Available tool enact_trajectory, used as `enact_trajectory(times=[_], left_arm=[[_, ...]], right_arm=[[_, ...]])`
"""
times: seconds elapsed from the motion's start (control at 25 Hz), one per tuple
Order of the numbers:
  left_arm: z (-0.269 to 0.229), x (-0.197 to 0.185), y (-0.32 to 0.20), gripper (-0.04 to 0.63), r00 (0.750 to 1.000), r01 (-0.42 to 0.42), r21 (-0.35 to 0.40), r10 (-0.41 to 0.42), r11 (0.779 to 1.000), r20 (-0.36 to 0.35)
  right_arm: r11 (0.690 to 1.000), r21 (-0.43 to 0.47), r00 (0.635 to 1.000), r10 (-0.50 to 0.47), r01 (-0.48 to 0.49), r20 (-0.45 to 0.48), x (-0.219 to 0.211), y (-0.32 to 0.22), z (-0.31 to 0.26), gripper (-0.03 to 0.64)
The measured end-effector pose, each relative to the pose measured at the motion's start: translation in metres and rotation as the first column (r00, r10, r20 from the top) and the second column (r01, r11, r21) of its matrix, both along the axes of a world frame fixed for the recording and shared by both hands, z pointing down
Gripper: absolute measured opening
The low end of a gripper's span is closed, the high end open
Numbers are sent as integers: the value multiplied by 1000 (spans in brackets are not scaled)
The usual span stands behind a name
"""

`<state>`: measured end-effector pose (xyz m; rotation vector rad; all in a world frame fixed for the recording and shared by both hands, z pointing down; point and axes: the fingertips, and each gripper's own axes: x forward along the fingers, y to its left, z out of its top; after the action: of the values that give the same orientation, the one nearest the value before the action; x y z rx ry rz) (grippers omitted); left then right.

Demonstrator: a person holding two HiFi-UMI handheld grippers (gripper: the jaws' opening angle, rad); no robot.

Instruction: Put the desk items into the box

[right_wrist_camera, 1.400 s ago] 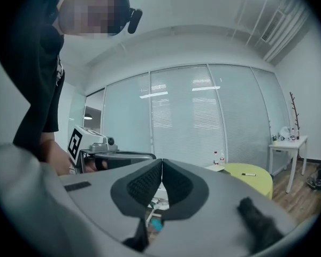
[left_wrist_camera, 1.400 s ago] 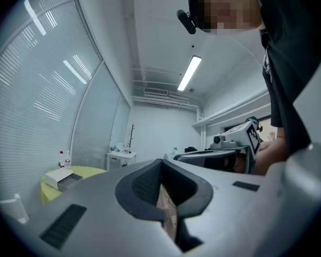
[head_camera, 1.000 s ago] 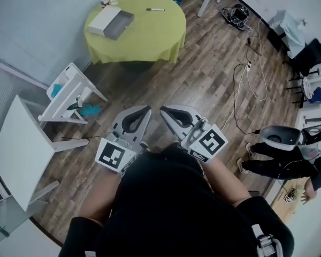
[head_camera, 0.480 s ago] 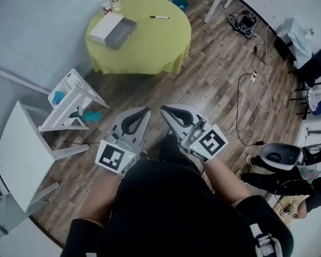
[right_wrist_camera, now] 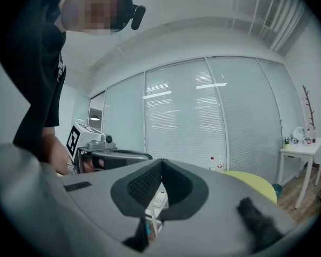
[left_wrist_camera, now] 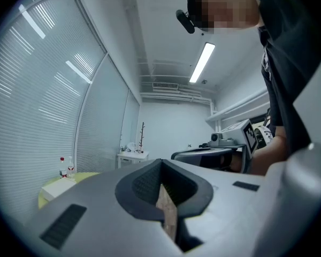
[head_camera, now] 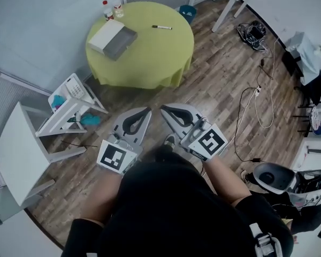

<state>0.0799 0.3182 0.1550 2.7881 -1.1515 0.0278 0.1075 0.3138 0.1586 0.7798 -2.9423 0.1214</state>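
The left tool point(head_camera: 147, 110) and the right tool point(head_camera: 163, 110) are held close to the person's body, side by side over the wood floor point(head_camera: 214, 84). Each is clenched on nothing: in its own gripper view the left tool point(left_wrist_camera: 160, 163) has its tips together, and so does the right tool point(right_wrist_camera: 160, 163).

Bare planks lie between them and the round tabletop point(head_camera: 155, 58), whose lime cloth hangs over the near edge. The white-and-grey box point(head_camera: 113, 38) sits near its far left edge, the black marker pen point(head_camera: 161, 27) well apart near the far edge, and two bottles point(head_camera: 111, 8) at the rim beyond the box, with labels too small to read.

A white rack point(head_camera: 69, 101) stands near the cloth's left side. Cables point(head_camera: 261, 98) trail to the right. Each marker cube point(head_camera: 211, 142) bears a black-and-white square pattern.
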Motion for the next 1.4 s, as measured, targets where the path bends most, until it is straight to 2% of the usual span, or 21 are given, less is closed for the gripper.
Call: enact_trajectory(times=[0.64,1.12,1.4], left_arm=[[6,71,-74,12,993,118,-7,-118,993,22],[15,87,-135,12,994,110,5,-110,994,23],[15,86,-192,12,996,91,24,-91,996,8]], right_arm=[[995,-13,994,-102,102,42,71,-77,-2,17],[995,-10,994,-102,103,46,82,-137,6,17],[996,-14,996,-89,90,9,78,-189,10,17]])
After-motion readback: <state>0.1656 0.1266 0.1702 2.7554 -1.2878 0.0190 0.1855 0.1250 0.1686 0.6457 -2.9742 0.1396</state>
